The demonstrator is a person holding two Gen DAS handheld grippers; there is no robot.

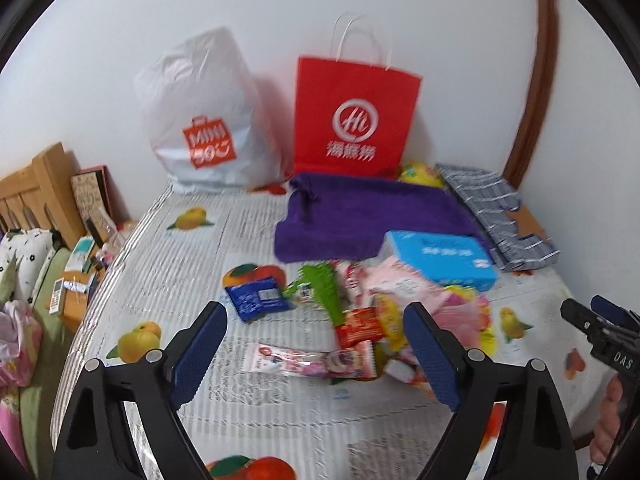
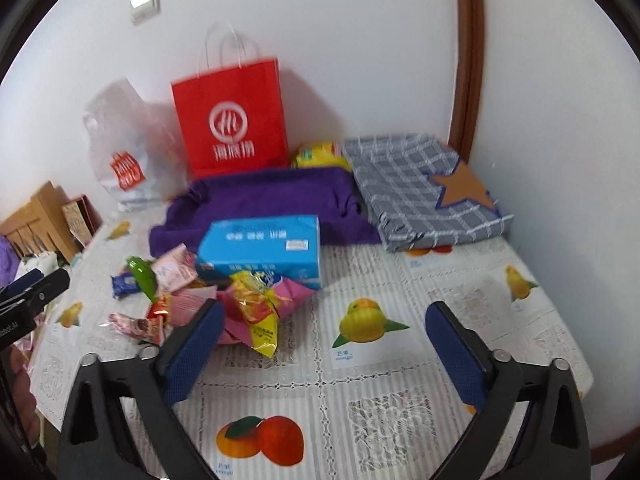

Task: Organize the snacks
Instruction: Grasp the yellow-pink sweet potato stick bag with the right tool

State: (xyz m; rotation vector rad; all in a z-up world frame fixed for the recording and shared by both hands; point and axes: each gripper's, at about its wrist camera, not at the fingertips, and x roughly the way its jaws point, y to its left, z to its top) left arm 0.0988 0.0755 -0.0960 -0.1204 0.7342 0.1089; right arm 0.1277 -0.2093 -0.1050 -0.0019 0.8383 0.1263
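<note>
Both left tongs (image 1: 316,344) and right tongs (image 2: 325,346) stand agape, empty. Snack pile (image 1: 372,312) lies on the counter (image 1: 168,264), just before the blue box (image 1: 440,260). Advisable: pinch 1 packet singly, at its edge.

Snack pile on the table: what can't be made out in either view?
- Snack pile, left wrist view: lower packets are covered by upper ones; labels blurred.
- Yellow packet, right wrist view: mostly hidden behind the purple cloth.
- Red paper bag and white plastic bag: contents unseen through their walls.
</note>
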